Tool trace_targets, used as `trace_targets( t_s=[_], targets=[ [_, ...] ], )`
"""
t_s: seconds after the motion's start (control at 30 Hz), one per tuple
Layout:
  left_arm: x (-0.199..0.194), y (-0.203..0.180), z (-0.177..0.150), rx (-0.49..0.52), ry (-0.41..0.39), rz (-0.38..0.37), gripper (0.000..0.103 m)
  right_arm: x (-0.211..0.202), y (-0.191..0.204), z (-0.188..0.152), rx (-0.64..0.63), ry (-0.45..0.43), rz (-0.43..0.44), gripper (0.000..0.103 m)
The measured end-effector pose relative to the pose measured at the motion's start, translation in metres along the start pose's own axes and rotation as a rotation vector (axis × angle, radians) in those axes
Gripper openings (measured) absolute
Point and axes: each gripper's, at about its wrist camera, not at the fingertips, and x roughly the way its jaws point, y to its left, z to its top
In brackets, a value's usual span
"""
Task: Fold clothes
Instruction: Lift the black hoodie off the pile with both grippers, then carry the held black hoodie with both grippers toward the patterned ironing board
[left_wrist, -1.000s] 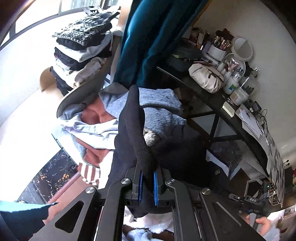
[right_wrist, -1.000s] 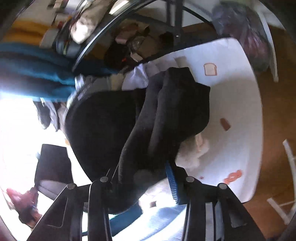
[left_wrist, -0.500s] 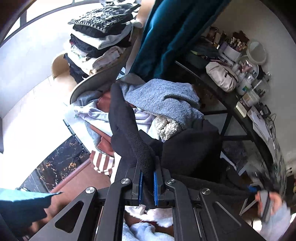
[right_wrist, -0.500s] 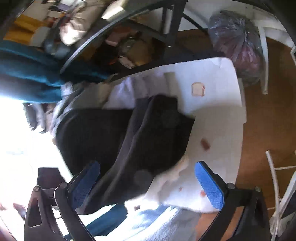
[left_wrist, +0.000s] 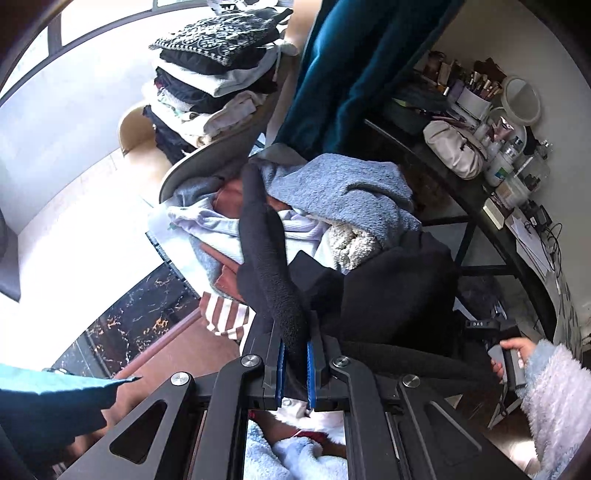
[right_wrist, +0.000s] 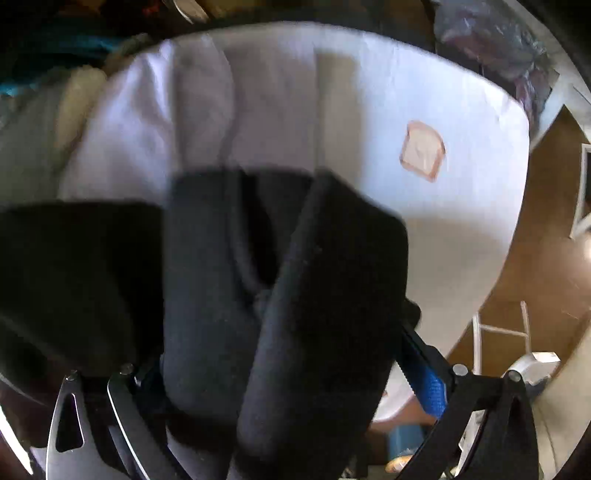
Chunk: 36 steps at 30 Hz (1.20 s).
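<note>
A black fleece garment (left_wrist: 388, 288) hangs in front of the clothes heap, and my left gripper (left_wrist: 295, 365) is shut on a thick fold of it between the blue pads. In the right wrist view the same black garment (right_wrist: 303, 295) lies bunched on a white cloth-covered surface (right_wrist: 443, 240). My right gripper (right_wrist: 277, 347) is open, its jaws wide apart on either side of that bunch. One blue pad (right_wrist: 424, 373) shows; the cloth hides the other. This view is blurred. A hand in a fluffy sleeve (left_wrist: 546, 387) holds the right tool at the left wrist view's right edge.
A heap of unfolded clothes topped by a grey-blue towel (left_wrist: 340, 188) lies behind the garment. Folded clothes (left_wrist: 214, 74) are stacked on a chair. A dark desk (left_wrist: 480, 206) carries a white bag and cosmetics. A teal curtain (left_wrist: 351, 66) hangs behind. A toast print (right_wrist: 423, 151) marks the white cover.
The right gripper opened wide, then moved in close so the black bunch lies between its jaws. The left gripper kept its hold and shifted a little.
</note>
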Motion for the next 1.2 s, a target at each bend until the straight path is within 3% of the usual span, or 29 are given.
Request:
trace_targets(
  t_s=[0.07,0.13,0.2,0.37,0.57,0.77,0.9,1.07,1.2],
  targets=[
    [-0.001,-0.001,0.003,-0.001,-0.006,0.0,0.008,0.004,-0.007,-0.004,0.026,-0.006,0.058,0.081],
    [-0.001,-0.003,0.006,-0.002,-0.012,-0.001,0.008,-0.001,-0.012,-0.009,0.037,-0.037,0.098,0.034],
    [-0.002,-0.004,0.009,-0.003,-0.017,-0.001,0.008,-0.012,-0.01,-0.017,0.001,-0.085,0.07,0.019],
    [-0.021,-0.005,0.032,-0.018,-0.104,-0.028,0.007,-0.071,-0.005,-0.056,-0.151,-0.272,0.149,0.017],
    [-0.07,-0.007,0.085,-0.033,-0.271,-0.021,0.007,-0.181,-0.012,-0.121,-0.217,-0.523,0.468,0.017],
    [-0.139,-0.017,0.125,-0.009,-0.484,-0.026,0.007,-0.282,0.005,-0.181,-0.307,-0.773,0.702,0.017],
    [-0.179,-0.02,0.135,-0.006,-0.578,-0.063,0.007,-0.349,0.016,-0.22,-0.367,-0.939,0.856,0.017],
    [-0.205,-0.028,0.137,0.028,-0.635,-0.151,0.007,-0.408,0.011,-0.283,-0.415,-1.112,0.852,0.017],
    [-0.208,-0.043,0.145,0.094,-0.644,-0.275,0.007,-0.438,-0.008,-0.338,-0.399,-1.26,0.813,0.017]
  ],
)
